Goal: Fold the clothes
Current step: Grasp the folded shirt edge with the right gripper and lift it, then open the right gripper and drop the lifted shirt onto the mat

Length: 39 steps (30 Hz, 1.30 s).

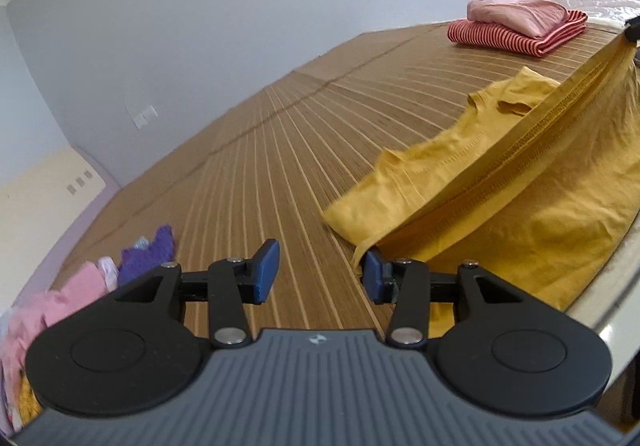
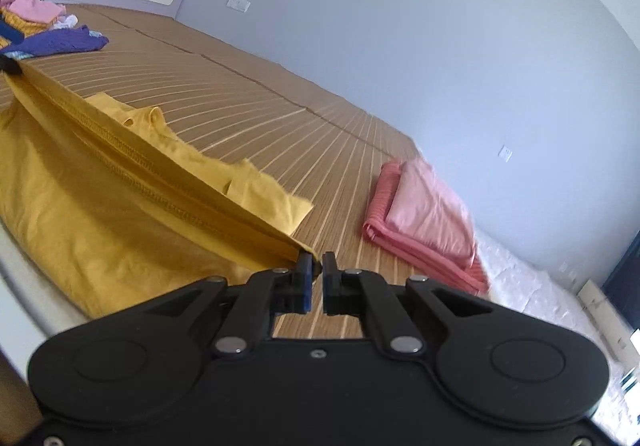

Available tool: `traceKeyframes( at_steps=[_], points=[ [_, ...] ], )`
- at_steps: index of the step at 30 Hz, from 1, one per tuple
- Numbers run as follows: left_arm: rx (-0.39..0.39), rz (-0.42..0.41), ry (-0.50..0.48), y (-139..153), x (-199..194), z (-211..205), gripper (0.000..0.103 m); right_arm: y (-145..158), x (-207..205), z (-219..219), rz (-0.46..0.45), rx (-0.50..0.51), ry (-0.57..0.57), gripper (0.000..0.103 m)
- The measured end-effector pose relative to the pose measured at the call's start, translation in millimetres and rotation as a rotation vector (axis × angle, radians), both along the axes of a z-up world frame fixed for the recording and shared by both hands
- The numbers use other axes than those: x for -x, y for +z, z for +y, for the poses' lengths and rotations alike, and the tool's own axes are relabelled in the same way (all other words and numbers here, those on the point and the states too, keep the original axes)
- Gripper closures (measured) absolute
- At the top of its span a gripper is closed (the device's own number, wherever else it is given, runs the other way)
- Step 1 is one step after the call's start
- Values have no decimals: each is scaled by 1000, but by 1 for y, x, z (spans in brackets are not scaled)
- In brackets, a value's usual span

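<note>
Yellow garment (image 1: 500,182) spread on a slatted bamboo mat (image 1: 260,166), hem lifted into a taut ridge between two grippers. Right gripper (image 2: 316,266) with jaws pressed together, pinching one hem corner; left gripper (image 1: 322,266) with jaws spread wide, hem corner touching its right blue pad. Far right, folded pink top (image 1: 520,14) stacked on folded red striped garment (image 1: 500,36); far left, unfolded pile of clothes (image 2: 44,22).
</note>
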<state>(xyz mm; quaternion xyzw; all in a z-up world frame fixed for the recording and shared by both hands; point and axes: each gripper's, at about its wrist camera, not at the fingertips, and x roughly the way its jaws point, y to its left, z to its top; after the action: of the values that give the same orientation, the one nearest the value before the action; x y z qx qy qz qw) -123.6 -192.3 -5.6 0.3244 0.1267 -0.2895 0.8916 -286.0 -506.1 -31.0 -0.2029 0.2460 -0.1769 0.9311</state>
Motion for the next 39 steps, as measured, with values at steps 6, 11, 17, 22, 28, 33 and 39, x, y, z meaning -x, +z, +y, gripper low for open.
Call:
traceKeyframes(
  at_steps=[6,11,17,22,28,33,39],
  points=[
    [-8,-28,-11,5,-26,-13,51,15,-25,-9,-13,30,17,97],
    [-20,-15,-11,-4,-59,-29,51,12,-57,-24,12,16,43,96],
    [-39,-9,-23,-10,-95,-46,51,9,-99,-36,48,30,50,96],
    [-53,34,-25,-25,-127,-59,51,2,-136,-47,100,27,48,96],
    [-70,91,-41,-50,-159,-75,51,-16,-172,-58,171,13,53,96],
    [-72,136,-66,-61,-175,-77,42,-26,-190,-72,213,-45,49,77],
    [38,214,-67,-46,-182,-67,35,-5,-181,-84,145,-175,76,55]
  ],
)
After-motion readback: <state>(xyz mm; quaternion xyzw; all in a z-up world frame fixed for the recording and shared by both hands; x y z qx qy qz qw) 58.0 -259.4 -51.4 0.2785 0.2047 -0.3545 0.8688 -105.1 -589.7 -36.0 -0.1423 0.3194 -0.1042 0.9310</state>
